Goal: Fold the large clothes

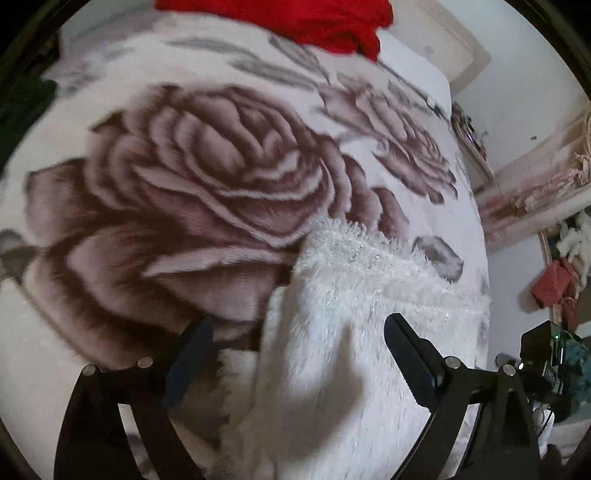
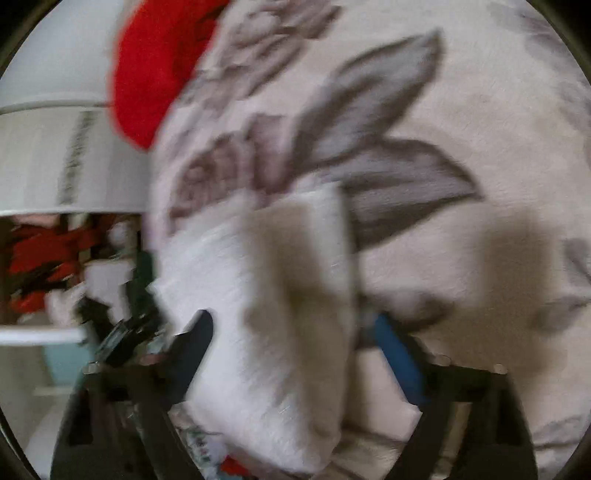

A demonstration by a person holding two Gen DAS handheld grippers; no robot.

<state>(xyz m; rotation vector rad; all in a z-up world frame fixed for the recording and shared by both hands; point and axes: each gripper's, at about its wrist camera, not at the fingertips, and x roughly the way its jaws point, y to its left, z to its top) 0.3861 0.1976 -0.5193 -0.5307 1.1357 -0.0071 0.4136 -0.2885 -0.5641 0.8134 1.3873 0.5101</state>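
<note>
A white fluffy garment (image 1: 354, 317) lies on a bed covered by a rose-print blanket (image 1: 207, 177). In the left wrist view my left gripper (image 1: 299, 347) is open just above it, one finger on each side of the fabric and neither pad pressing on it. The right wrist view is blurred. There my right gripper (image 2: 295, 343) also stands open over the same white garment (image 2: 266, 314), which lies on the blanket (image 2: 461, 110) with its near part between the spread fingers. Nothing is held by either gripper.
A red garment (image 1: 317, 26) is heaped at the far end of the bed, also visible as the red garment (image 2: 151, 70). Dark green cloth (image 1: 22, 107) lies at the left edge. The bed's right edge drops to a cluttered floor (image 1: 554, 288). White furniture (image 2: 55, 147) stands to the left.
</note>
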